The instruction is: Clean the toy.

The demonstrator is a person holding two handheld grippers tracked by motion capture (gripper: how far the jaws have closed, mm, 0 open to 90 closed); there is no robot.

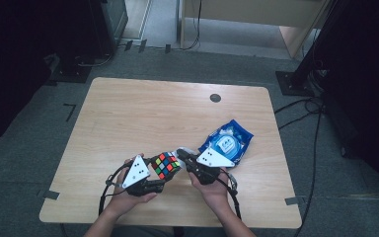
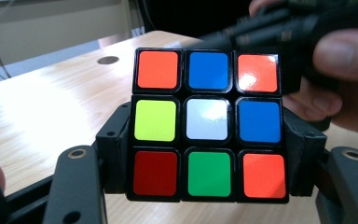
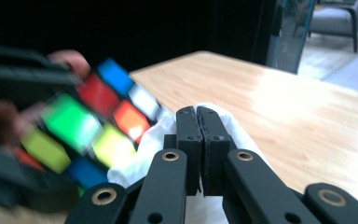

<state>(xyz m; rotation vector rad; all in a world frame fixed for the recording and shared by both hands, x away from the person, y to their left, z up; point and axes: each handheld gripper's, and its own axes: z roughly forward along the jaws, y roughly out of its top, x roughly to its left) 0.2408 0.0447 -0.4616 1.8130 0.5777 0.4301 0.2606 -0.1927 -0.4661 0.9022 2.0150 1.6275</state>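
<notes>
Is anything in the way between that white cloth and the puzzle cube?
Nothing visible. The right gripper pinches the white cloth beside the cube, which the left gripper clamps by its sides above the table.

Dim, dark-edged high view; glare and blur up close.

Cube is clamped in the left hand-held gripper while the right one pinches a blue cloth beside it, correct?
Not quite: the cloth pinched by the right hand-held gripper is white, as the right gripper view shows. The cube is indeed clamped in the left hand-held gripper.
</notes>
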